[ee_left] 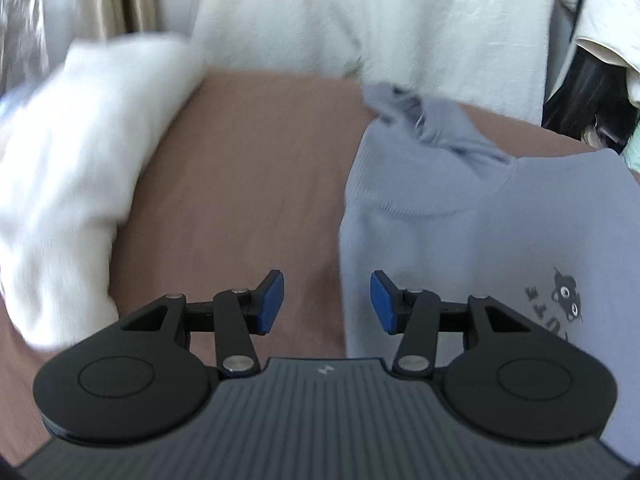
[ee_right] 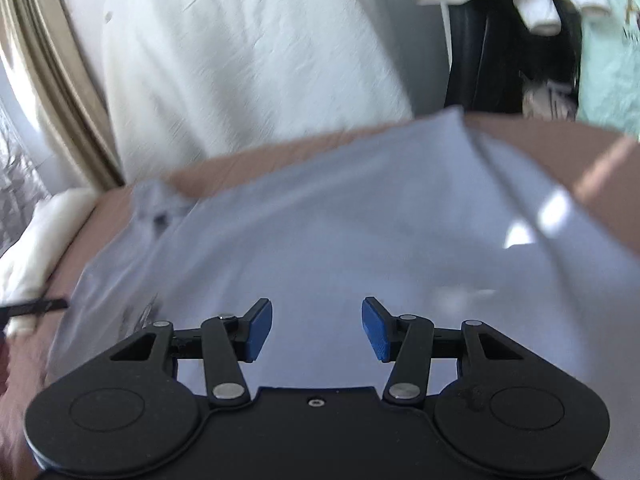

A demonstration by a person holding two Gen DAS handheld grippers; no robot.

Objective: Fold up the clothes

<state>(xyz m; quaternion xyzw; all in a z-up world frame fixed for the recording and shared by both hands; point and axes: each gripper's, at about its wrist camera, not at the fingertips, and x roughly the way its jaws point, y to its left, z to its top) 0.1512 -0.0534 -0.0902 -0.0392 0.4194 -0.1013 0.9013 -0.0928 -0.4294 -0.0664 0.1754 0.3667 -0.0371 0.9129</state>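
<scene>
"CUTE" on lavender shirt point(ee_left: 460, 216)

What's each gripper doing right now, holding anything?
Left gripper: open, empty, above the shirt's edge.
Right gripper: open, empty, over the shirt.

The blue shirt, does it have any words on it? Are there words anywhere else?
"CUTE", only partly readable, seen sideways beside a little black cat print on the shirt.
Right wrist view: the same print is too blurred to read.
No other words show.
</scene>
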